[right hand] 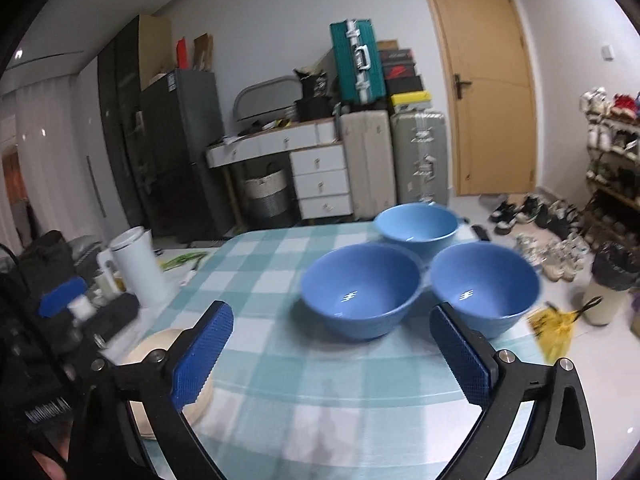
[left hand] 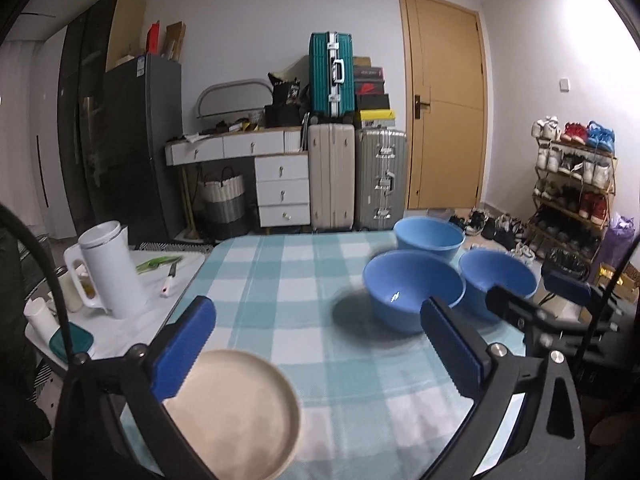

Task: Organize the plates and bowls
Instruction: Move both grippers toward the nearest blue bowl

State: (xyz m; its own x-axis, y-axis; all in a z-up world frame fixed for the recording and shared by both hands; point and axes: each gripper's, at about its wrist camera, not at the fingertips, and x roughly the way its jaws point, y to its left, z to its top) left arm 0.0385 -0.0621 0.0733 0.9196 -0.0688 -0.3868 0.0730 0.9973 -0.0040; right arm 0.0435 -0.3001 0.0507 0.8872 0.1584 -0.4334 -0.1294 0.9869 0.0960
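Three blue bowls stand close together on the checked tablecloth (left hand: 280,280): a near-left bowl (left hand: 414,288) (right hand: 360,290), a near-right bowl (left hand: 498,280) (right hand: 484,286) and a far bowl (left hand: 430,238) (right hand: 418,226). A beige plate (left hand: 236,416) (right hand: 160,348) lies at the table's near left corner. My left gripper (left hand: 320,344) is open and empty, its left finger over the plate's edge. My right gripper (right hand: 332,356) is open and empty, short of the bowls. It also shows in the left wrist view (left hand: 536,300), beside the near-right bowl.
A low white side table (left hand: 120,320) stands left of the table with a white kettle (left hand: 110,268), a knife (left hand: 170,280) and small bottles. The far table edge is just behind the far bowl. Suitcases, drawers, a fridge and a shoe rack line the room.
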